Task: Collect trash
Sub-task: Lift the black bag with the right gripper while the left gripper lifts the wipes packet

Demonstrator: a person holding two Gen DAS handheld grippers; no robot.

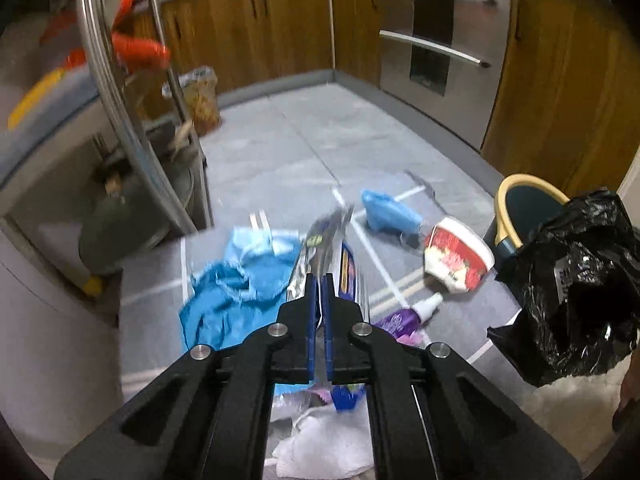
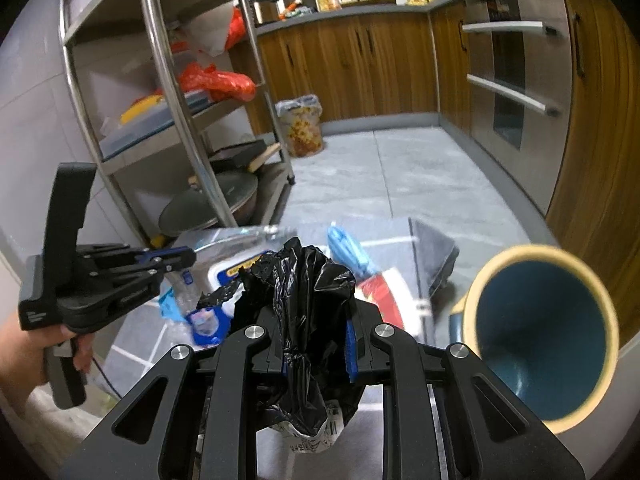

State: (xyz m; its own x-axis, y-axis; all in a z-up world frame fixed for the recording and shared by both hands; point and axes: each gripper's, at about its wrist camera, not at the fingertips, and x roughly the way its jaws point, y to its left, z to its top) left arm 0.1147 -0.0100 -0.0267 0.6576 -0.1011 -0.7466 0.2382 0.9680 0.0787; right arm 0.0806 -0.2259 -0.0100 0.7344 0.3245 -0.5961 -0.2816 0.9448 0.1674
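My left gripper (image 1: 319, 280) is shut on a silver foil snack wrapper (image 1: 324, 240) and holds it above the floor; it also shows in the right wrist view (image 2: 188, 258) with the wrapper (image 2: 236, 242). My right gripper (image 2: 316, 320) is shut on a crumpled black plastic bag (image 2: 304, 284), which shows in the left wrist view (image 1: 576, 288) at the right. On the grey floor lie a blue cloth (image 1: 232, 288), a blue bag (image 1: 384, 210), a red and white cup (image 1: 456, 256), a purple bottle (image 1: 408, 316) and white tissue (image 1: 320, 448).
A blue bin with a yellow rim (image 2: 540, 340) stands at the right, also in the left wrist view (image 1: 524, 208). A steel shelf rack (image 2: 168, 120) stands at the left. Wooden cabinets (image 2: 360, 64) and an oven (image 2: 516, 92) line the back and right.
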